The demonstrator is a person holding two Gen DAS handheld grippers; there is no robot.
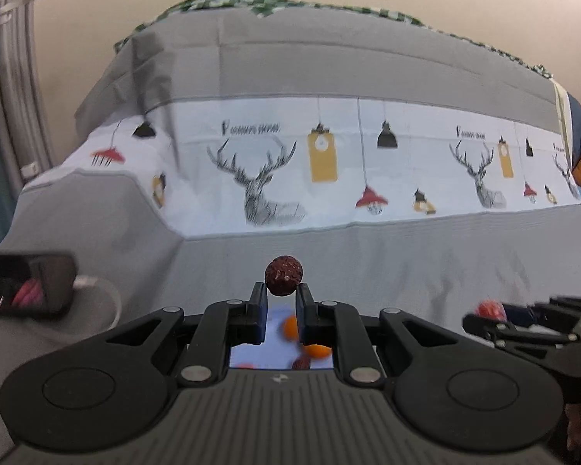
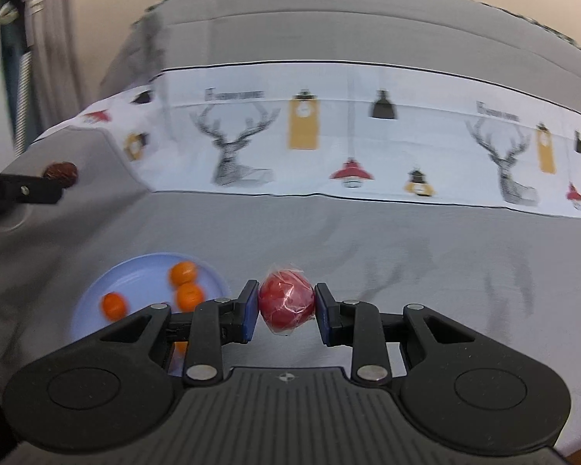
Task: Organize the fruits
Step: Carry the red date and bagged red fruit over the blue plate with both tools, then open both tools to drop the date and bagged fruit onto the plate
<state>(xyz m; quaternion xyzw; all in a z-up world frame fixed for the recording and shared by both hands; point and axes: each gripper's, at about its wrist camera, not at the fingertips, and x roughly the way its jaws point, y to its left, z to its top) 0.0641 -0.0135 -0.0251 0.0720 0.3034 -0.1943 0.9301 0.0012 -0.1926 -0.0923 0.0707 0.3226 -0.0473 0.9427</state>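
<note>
Two fruits are in the air at once, one per hand. The left hand-held gripper (image 1: 283, 294) is clenched on a small, dark brown, rough-skinned round fruit (image 1: 283, 274), pinched at its lower half between the very tips so that most of it stands proud above the pads; a grip that shallow suits a hard little ball but could let it roll out if tilted. The right hand-held gripper (image 2: 286, 304) grasps a red round fruit wrapped in clear crinkled film (image 2: 286, 302), squarely across its middle, the blue pads pressing both sides, which keeps the slippery wrap from sliding.

Below and to the left of the right hand-held gripper lies a pale blue round plate (image 2: 135, 271) on the grey cloth (image 2: 368, 240) of a cloth-covered surface; whether bench or bed I cannot tell. Three orange, smooth, small citrus fruits (image 2: 183, 273) sit on the plate, close together. In the left wrist view the same plate shows only as a slice between the fingers, with orange fruit and something darker on it.

Both carried fruits are held clear of the surface, seemingly for sorting: since oranges share the plate, the brown and red ones probably belong elsewhere, though no other container is clearly visible.
</note>
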